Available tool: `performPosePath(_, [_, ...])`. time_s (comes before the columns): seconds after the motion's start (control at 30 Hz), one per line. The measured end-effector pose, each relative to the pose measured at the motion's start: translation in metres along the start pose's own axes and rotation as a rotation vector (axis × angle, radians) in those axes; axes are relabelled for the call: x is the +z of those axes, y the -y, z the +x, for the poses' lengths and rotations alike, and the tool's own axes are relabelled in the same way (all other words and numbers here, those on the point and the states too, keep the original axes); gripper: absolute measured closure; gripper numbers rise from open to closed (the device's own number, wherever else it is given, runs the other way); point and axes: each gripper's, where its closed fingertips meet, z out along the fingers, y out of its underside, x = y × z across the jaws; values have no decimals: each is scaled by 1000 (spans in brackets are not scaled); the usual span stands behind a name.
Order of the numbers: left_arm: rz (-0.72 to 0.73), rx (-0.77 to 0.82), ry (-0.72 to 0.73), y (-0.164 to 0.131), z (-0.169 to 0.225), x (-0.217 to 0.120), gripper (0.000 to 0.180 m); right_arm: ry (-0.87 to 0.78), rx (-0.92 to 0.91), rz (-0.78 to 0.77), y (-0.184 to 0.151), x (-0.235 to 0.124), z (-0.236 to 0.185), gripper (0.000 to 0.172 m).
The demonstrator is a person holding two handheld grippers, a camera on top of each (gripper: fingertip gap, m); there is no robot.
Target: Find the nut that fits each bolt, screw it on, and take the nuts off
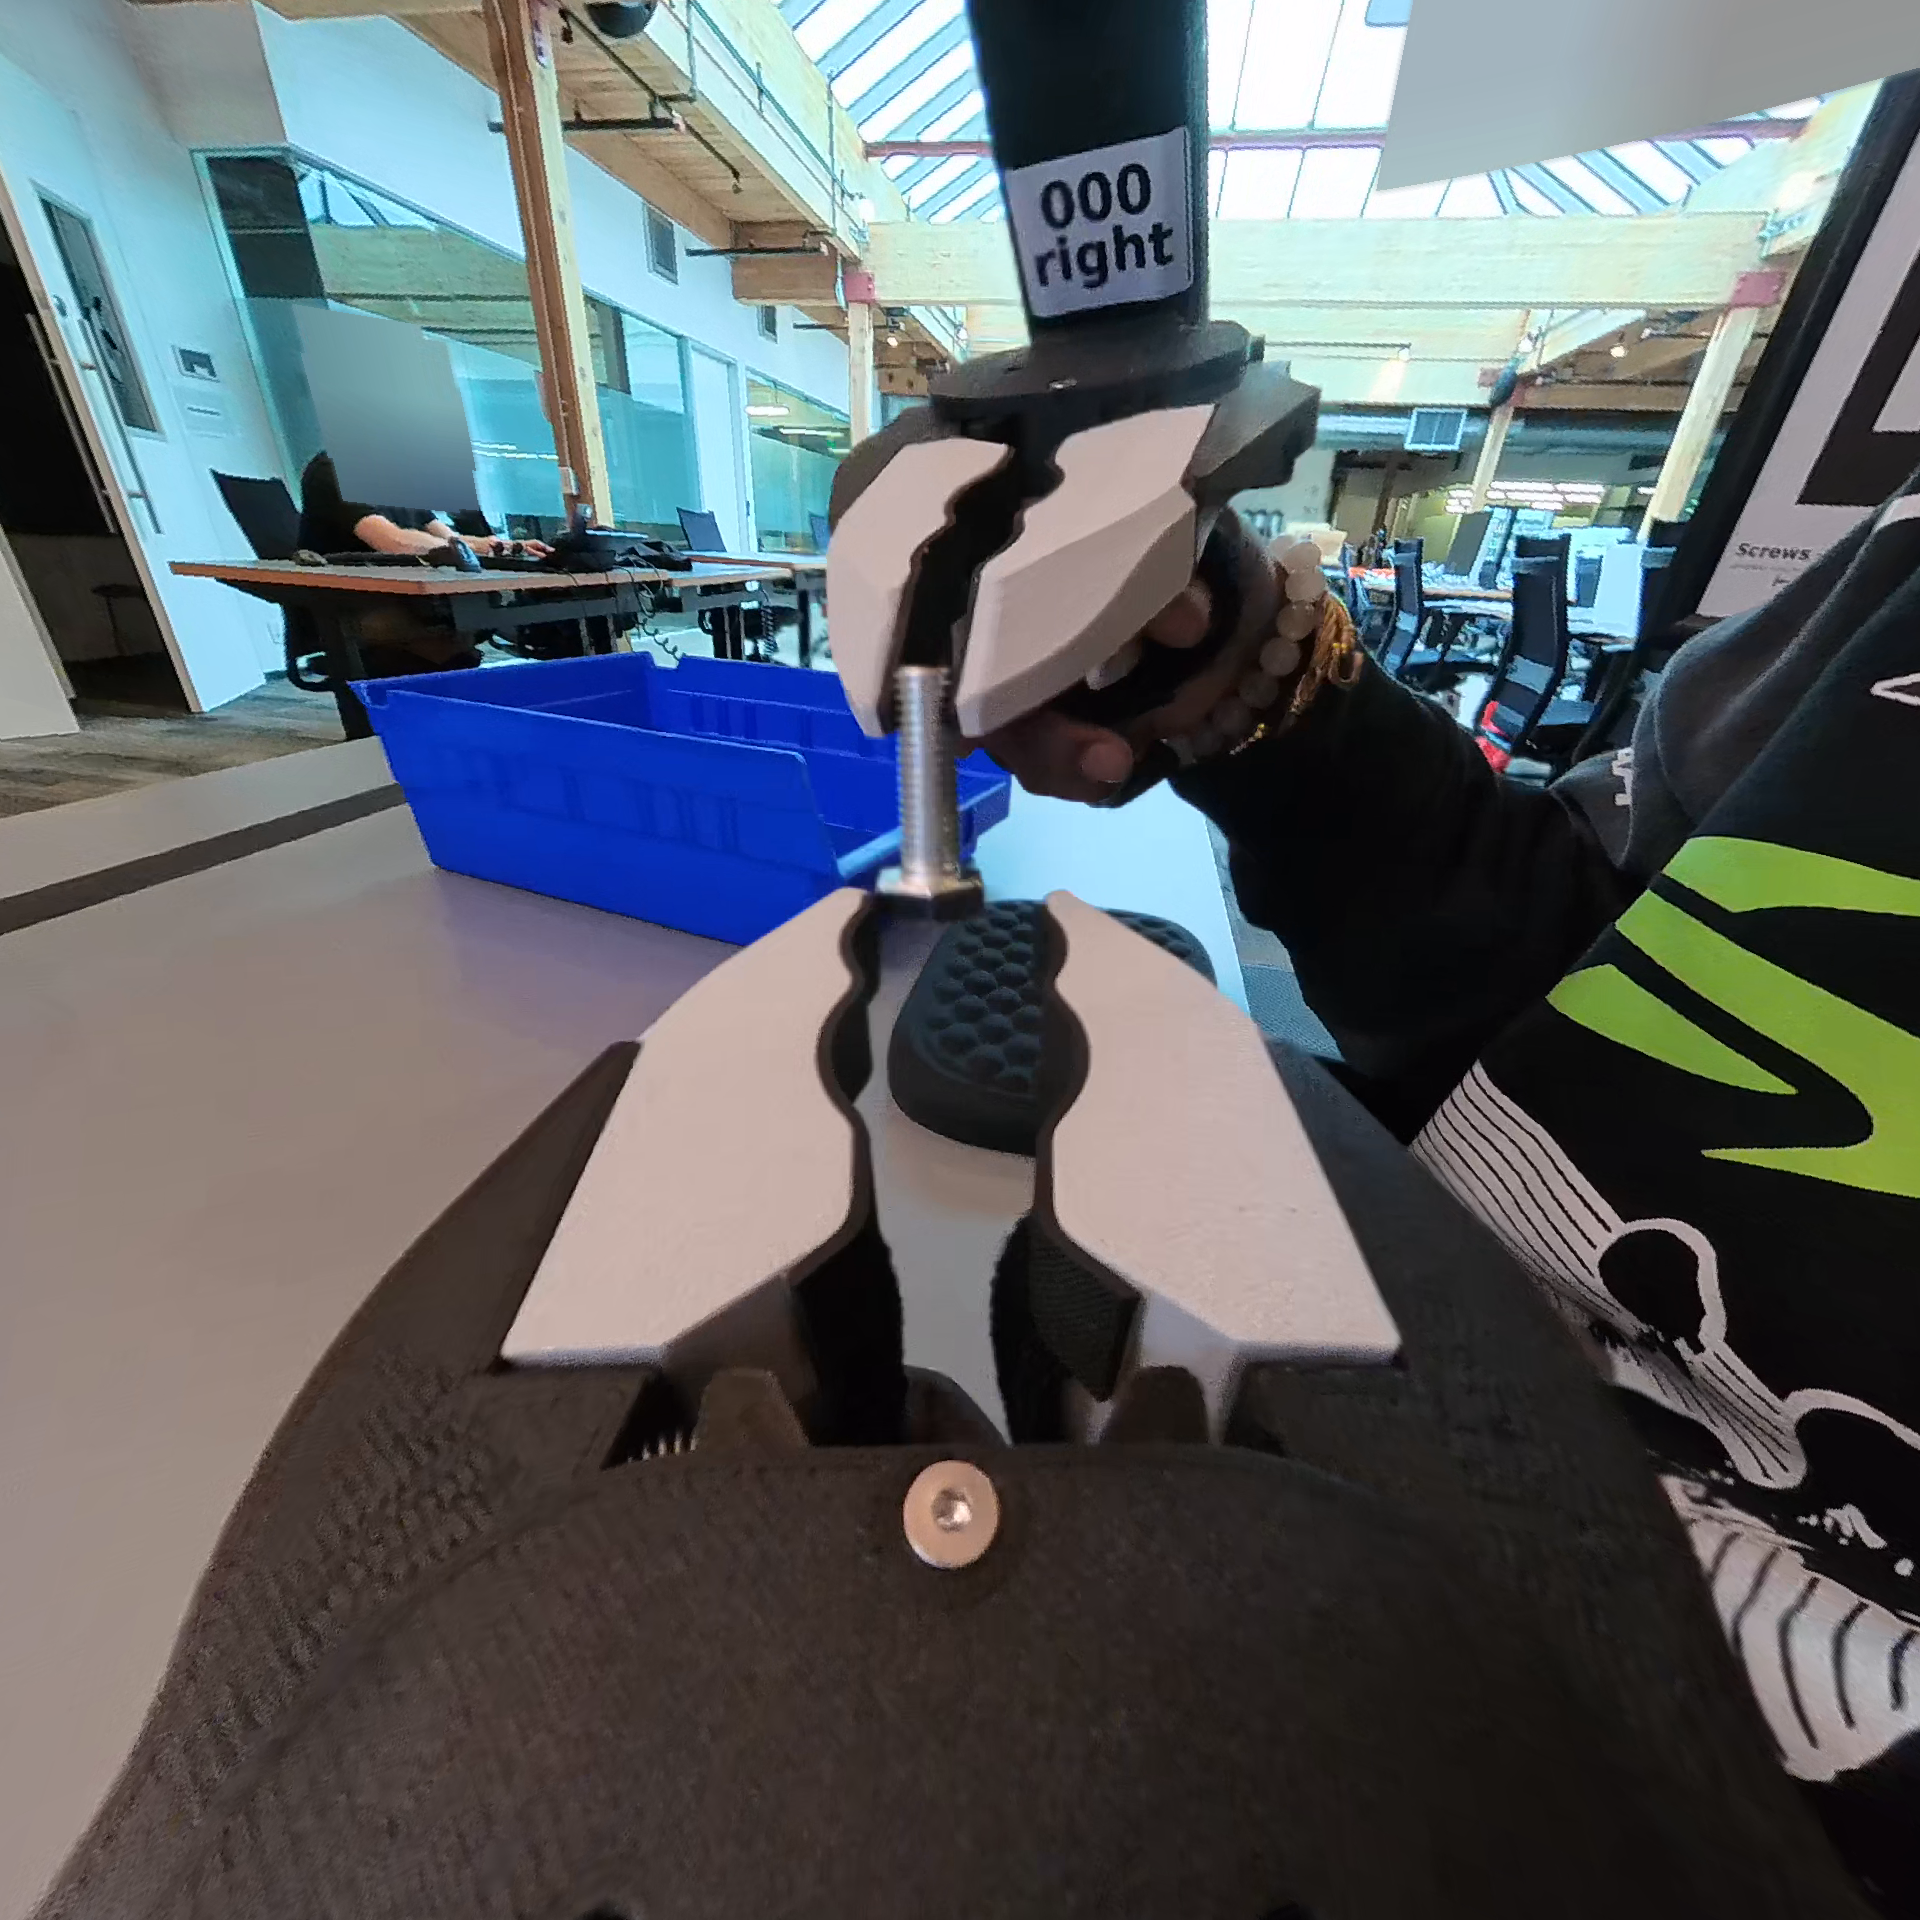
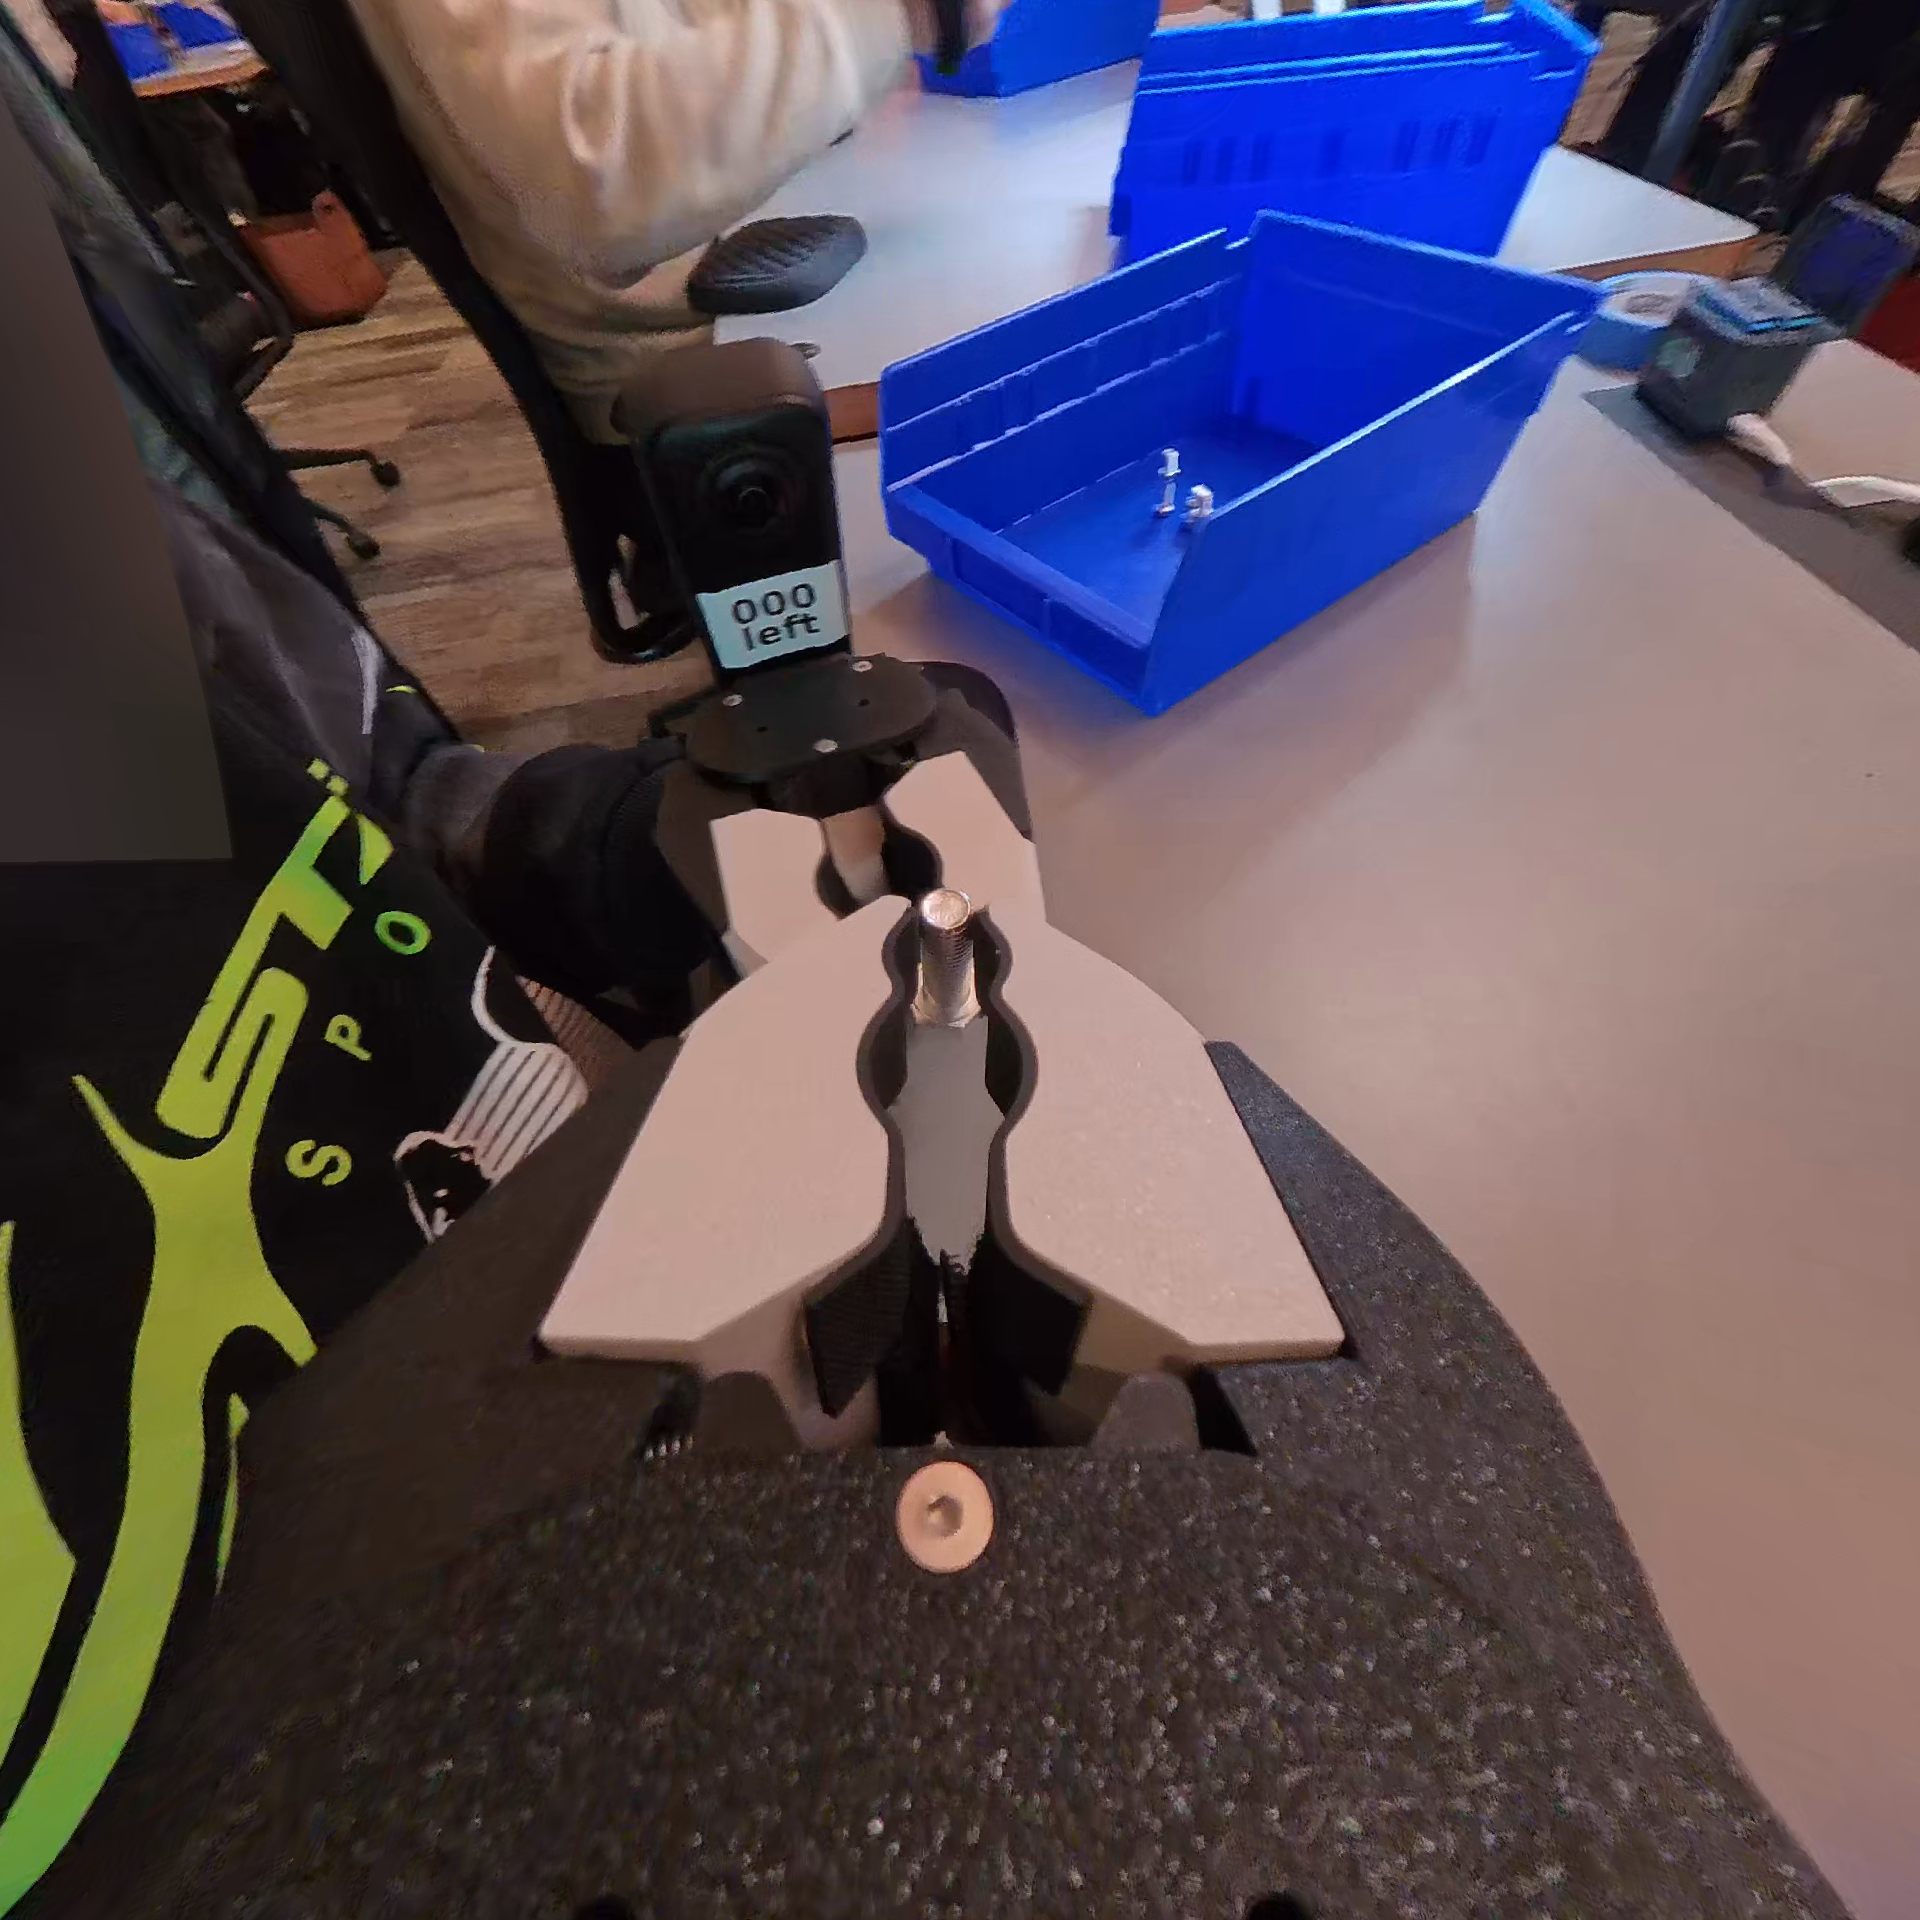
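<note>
A silver bolt (image 1: 928,790) stands upright above the grey table (image 1: 260,1039), hex head down. My right gripper (image 1: 925,707) comes down from above and is shut on the top of its thread. My left gripper (image 1: 961,909) is open. The bolt's head sits at its tips against the left finger (image 1: 748,1091), and the right finger stands clear of it. In the right wrist view the bolt (image 2: 943,966) shows end-on between the tips of my right gripper (image 2: 948,925). The left gripper's fingers (image 2: 764,883) lie just behind it.
A blue bin (image 2: 1299,416) on the table (image 2: 1455,935) holds a few small bolts (image 2: 1179,488); it also shows in the left wrist view (image 1: 623,810). A second blue bin (image 2: 1351,135) stands behind. A black chair armrest (image 1: 987,1018) lies under my left gripper. A tape roll (image 2: 1642,312) and a dark box (image 2: 1735,353) sit far right. Both grippers' tips are close together, under 4 cm apart.
</note>
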Motion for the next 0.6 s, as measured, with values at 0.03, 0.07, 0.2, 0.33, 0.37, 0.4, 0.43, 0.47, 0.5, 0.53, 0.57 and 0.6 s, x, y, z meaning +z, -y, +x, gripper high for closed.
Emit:
performPosePath(0.03, [8, -5, 13, 1, -2, 0, 147, -32, -1, 7, 2, -5, 6, 162])
performPosePath(0.07, [16, -12, 23, 2, -4, -1, 143, -72, -1, 16, 3, -13, 13, 162])
performPosePath(0.2, [33, -33, 52, 4, -9, -2, 130, -390, 14, 38, 9, -71, 75, 162])
performPosePath(0.33, [37, -40, 63, 4, -11, -2, 128, -793, 127, 35, -9, -158, 161, 162])
performPosePath(0.37, [36, -40, 65, 4, -12, -2, 127, -866, 165, 30, -19, -177, 180, 162])
performPosePath(0.4, [36, -41, 67, 4, -12, -2, 127, -927, 200, 23, -30, -193, 199, 162])
performPosePath(0.43, [34, -42, 67, 3, -12, -2, 127, -976, 231, 14, -43, -206, 217, 162])
performPosePath(0.47, [34, -44, 67, 3, -12, -1, 127, -1006, 265, 0, -57, -215, 234, 162])
performPosePath(0.5, [34, -45, 67, 3, -12, -1, 127, -1028, 307, -18, -72, -222, 249, 162])
performPosePath(0.53, [33, -47, 67, 3, -13, -1, 127, -1051, 351, -36, -88, -228, 264, 162])
performPosePath(0.57, [33, -48, 67, 3, -13, -1, 127, -1065, 391, -53, -102, -232, 277, 162])
performPosePath(0.6, [33, -51, 67, 3, -13, -1, 127, -1073, 432, -67, -116, -235, 288, 162])
